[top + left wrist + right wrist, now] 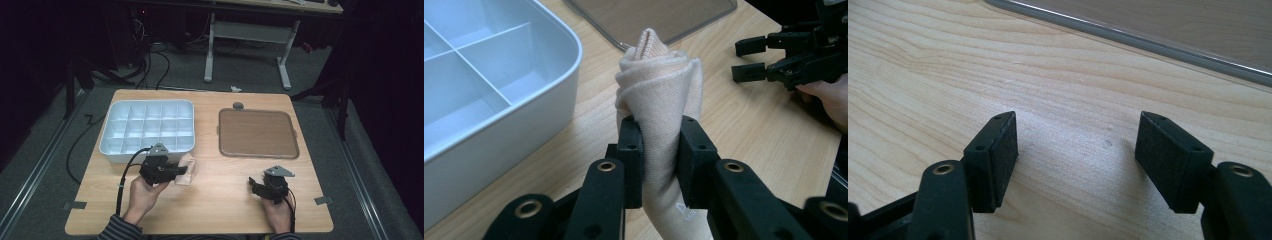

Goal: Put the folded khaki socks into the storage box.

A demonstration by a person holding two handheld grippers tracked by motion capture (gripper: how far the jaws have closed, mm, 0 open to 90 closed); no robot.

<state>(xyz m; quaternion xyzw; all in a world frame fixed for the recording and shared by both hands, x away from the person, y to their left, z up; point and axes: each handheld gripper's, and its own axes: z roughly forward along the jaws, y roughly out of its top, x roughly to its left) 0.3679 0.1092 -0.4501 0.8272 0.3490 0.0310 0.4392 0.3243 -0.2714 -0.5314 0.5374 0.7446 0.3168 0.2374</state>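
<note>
- Peach knit, a rolled sock (659, 95), sits clenched in my left gripper (660, 157), just right of the white divided box's (120, 150) near corner.
- Pickup looks done; no compartment holds it yet.
- My right gripper (1075, 160) gapes released over bare wood, near the brown lid (257, 132).

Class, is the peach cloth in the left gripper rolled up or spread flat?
Rolled up: the peach cloth shows spiral layers at its end, pinched by the left gripper.
</note>
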